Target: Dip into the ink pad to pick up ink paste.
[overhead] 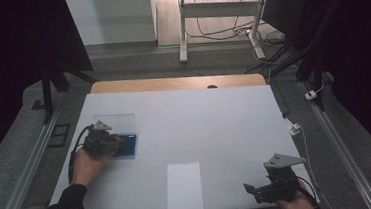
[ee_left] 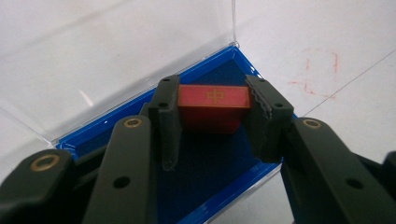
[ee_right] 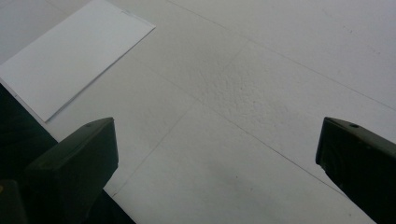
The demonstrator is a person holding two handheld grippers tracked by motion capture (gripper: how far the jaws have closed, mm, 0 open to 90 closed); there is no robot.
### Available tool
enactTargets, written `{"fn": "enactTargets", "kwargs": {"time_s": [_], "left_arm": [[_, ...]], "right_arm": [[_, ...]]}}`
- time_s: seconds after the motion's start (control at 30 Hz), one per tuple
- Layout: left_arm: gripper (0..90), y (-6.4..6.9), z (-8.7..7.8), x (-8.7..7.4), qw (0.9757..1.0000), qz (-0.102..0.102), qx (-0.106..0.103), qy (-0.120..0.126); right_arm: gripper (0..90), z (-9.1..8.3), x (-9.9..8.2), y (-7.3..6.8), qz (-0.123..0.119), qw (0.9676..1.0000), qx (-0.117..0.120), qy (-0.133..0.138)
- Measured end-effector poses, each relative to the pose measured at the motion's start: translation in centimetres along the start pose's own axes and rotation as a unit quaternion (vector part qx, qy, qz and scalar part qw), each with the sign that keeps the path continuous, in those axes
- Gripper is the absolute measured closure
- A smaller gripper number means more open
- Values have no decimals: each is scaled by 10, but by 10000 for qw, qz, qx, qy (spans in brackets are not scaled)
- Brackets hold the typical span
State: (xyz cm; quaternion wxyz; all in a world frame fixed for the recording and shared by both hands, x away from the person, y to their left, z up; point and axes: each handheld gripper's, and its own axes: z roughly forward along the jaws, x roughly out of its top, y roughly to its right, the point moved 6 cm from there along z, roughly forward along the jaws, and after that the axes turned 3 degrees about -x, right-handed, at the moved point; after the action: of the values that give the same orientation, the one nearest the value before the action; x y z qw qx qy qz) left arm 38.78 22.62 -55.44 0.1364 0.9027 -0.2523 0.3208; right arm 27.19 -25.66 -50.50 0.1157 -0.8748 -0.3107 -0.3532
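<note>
A small red block (ee_left: 212,105) with a gold character on its top face sits inside a blue-lined box (ee_left: 205,61), whose clear lid (ee_left: 116,51) lies flipped open behind it. My left gripper (ee_left: 212,89) is shut on the red block, one pad on each side. From above, this left gripper (overhead: 118,142) is over the blue box (overhead: 130,147) at the table's left, with the clear lid (overhead: 115,122) beyond it. My right gripper (overhead: 253,189) rests open near the front right edge. In the right gripper view, that gripper (ee_right: 217,140) has nothing between its wide-apart jaws.
A white sheet of paper (overhead: 184,186) lies at the front middle of the white table (overhead: 199,113); the same white sheet (ee_right: 70,56) appears in the right gripper view. Faint red marks (ee_left: 317,70) on the table lie to the right of the box. Desk legs and cables stand beyond the far edge.
</note>
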Motion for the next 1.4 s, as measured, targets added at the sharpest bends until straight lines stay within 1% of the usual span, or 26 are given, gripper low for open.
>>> {"fn": "enactTargets", "kwargs": {"time_s": [0.2,0.4,0.5,0.63,0.73,0.8,0.93,1.03,1.2,1.3,1.4], "left_arm": [[586,0,-1,1,10000,15,4,-15],[583,1,-3,2,9998,175,68,-67],[583,1,-7,4,9996,230,160,-21],[583,1,-17,8,9997,77,46,234],[583,1,-22,8,9994,-14,-21,334],[583,-1,-26,6,9993,-51,-27,380],[583,-3,-29,4,9992,-66,-22,404],[583,-5,-31,1,9993,-50,32,378],[583,-8,-34,-5,9993,-68,31,360],[583,-9,-33,-6,9994,-93,22,346],[583,-12,-31,-9,9995,-89,56,287]], "right_arm": [[0,0,0,0,25,10000,8,26],[0,0,0,0,24,10000,11,31],[0,0,0,1,29,10000,2,42],[0,0,0,1,38,10000,-2,42],[0,0,0,1,32,10000,-3,44],[0,0,0,1,28,10000,-4,46],[0,-1,0,1,28,10000,-4,47],[0,-1,0,1,21,10000,-4,54],[0,-1,0,0,15,10000,-7,57],[0,-1,0,0,15,10000,-5,52],[0,-1,0,0,14,10000,-7,54]]}}
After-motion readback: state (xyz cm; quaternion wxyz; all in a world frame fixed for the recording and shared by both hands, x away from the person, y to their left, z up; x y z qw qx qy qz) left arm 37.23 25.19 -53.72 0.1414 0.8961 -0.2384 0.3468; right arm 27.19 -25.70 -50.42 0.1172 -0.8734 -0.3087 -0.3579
